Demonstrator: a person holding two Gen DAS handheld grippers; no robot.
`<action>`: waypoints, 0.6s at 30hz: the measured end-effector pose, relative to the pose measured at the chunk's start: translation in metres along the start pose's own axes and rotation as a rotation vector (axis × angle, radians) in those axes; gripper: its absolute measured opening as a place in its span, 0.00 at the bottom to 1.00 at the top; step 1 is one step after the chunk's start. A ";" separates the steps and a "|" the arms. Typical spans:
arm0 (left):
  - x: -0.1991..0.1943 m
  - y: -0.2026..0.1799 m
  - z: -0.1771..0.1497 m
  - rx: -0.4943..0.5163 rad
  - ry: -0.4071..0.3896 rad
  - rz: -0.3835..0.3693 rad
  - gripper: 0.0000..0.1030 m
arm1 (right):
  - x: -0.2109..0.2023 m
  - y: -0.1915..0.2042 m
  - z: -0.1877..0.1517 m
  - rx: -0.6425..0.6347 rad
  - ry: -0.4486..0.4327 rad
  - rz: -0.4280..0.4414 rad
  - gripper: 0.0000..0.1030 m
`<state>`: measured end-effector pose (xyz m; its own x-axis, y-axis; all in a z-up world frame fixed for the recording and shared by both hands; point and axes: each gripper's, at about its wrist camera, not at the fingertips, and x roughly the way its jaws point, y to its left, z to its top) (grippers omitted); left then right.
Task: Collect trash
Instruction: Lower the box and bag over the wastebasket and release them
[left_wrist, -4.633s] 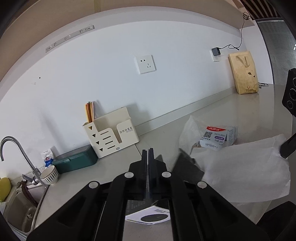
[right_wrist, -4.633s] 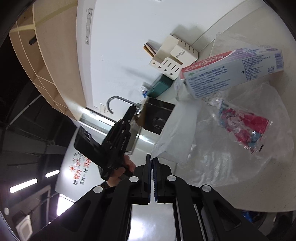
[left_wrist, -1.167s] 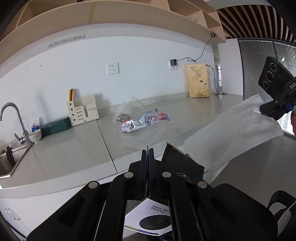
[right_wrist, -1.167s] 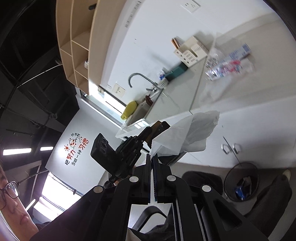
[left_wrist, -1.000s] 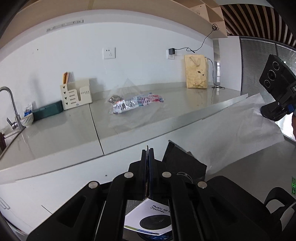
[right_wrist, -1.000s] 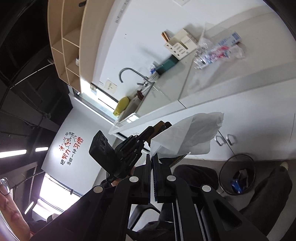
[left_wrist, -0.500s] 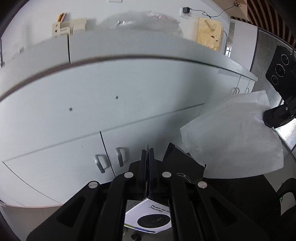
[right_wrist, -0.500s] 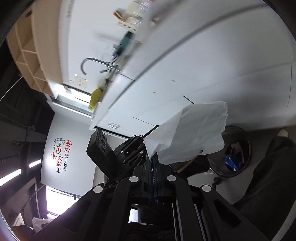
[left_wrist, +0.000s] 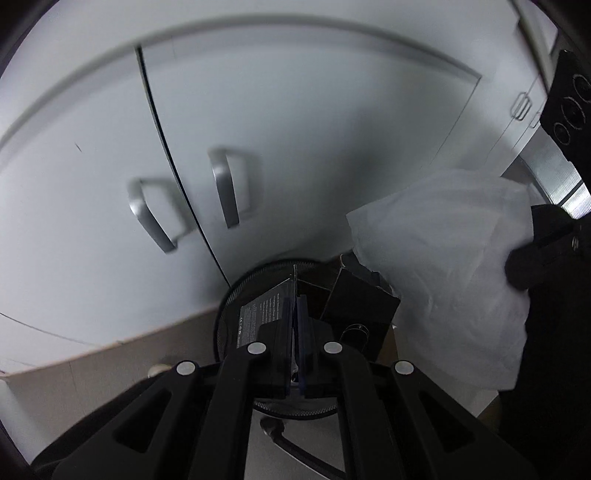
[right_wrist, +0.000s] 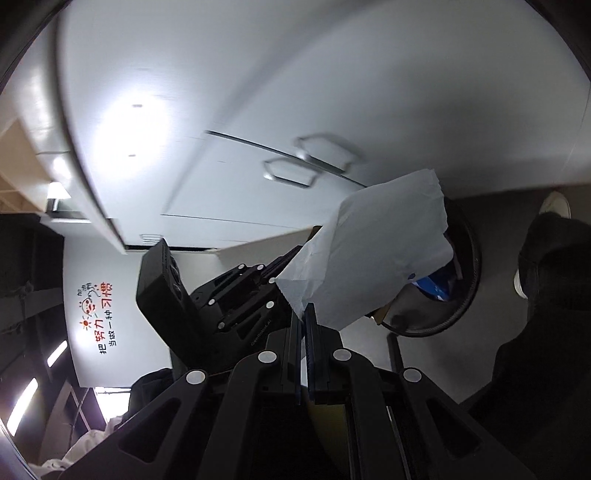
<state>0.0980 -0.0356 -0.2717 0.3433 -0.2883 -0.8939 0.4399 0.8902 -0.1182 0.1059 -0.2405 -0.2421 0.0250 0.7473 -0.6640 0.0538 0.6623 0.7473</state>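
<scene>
My left gripper is shut on a black carton with printed panels and holds it right over the round black mesh trash bin on the floor. My right gripper is shut on a sheet of white paper that hangs over the same trash bin. The white paper shows at the right of the left wrist view, held by the right gripper there. The left gripper shows in the right wrist view.
White cabinet doors with metal handles stand right behind the bin. Blue trash lies inside the bin. A person's dark trouser leg and white shoe are beside the bin. The floor is grey.
Both grippers have dropped from countertop height to the floor in front of the cabinet. The carton and the paper now hang over the trash bin. Both grips are unchanged.
</scene>
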 end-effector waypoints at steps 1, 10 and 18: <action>0.009 0.001 0.001 -0.001 0.019 -0.001 0.03 | 0.009 -0.008 0.005 0.017 0.017 -0.013 0.07; 0.070 -0.004 0.002 0.019 0.209 -0.007 0.03 | 0.049 -0.041 0.025 0.096 0.099 -0.066 0.07; 0.084 0.009 -0.004 -0.024 0.264 0.003 0.03 | 0.056 -0.046 0.033 0.133 0.123 -0.081 0.07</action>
<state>0.1273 -0.0506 -0.3500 0.1144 -0.1868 -0.9757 0.4180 0.9000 -0.1232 0.1374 -0.2310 -0.3149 -0.1068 0.6982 -0.7079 0.1824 0.7137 0.6763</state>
